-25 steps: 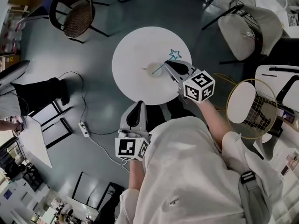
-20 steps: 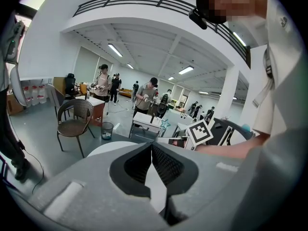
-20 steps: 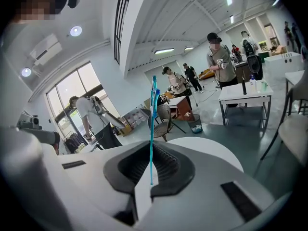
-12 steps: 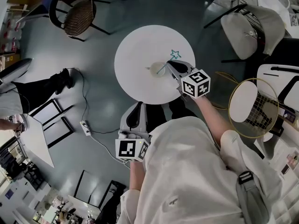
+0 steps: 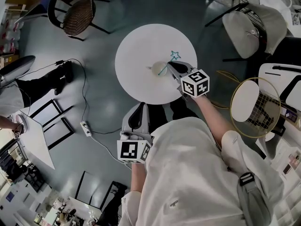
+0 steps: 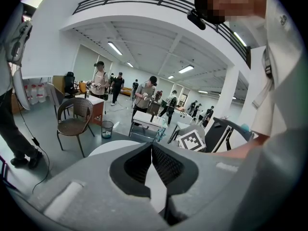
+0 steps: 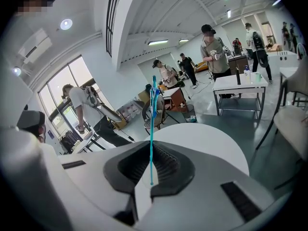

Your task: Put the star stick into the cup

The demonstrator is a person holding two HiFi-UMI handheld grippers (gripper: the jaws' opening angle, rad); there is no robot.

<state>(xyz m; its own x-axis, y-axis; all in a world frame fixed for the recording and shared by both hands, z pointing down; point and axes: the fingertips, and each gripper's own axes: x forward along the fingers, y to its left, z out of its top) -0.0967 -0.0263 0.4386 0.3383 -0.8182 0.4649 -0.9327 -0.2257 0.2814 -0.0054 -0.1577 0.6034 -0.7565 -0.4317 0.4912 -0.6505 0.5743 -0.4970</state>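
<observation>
We look down on a round white table point(image 5: 136, 55) at ctr, standing on a smooth grey floor point(image 5: 99, 79). Top L is a wicker chair point(image 5: 77, 15) w/ a black frame, top R a pale padded chair point(image 5: 247, 29). A power strip point(image 5: 85, 129) w/ cable lies on the floor L of the table. From the gripper views we see white walls point(image 6: 53, 52), ceiling strip lights point(image 6: 114, 48), tall windows point(image 7: 89, 76), a white desk point(image 7: 238, 84) and a small bin point(image 6: 107, 128) by the wicker chair.
</observation>
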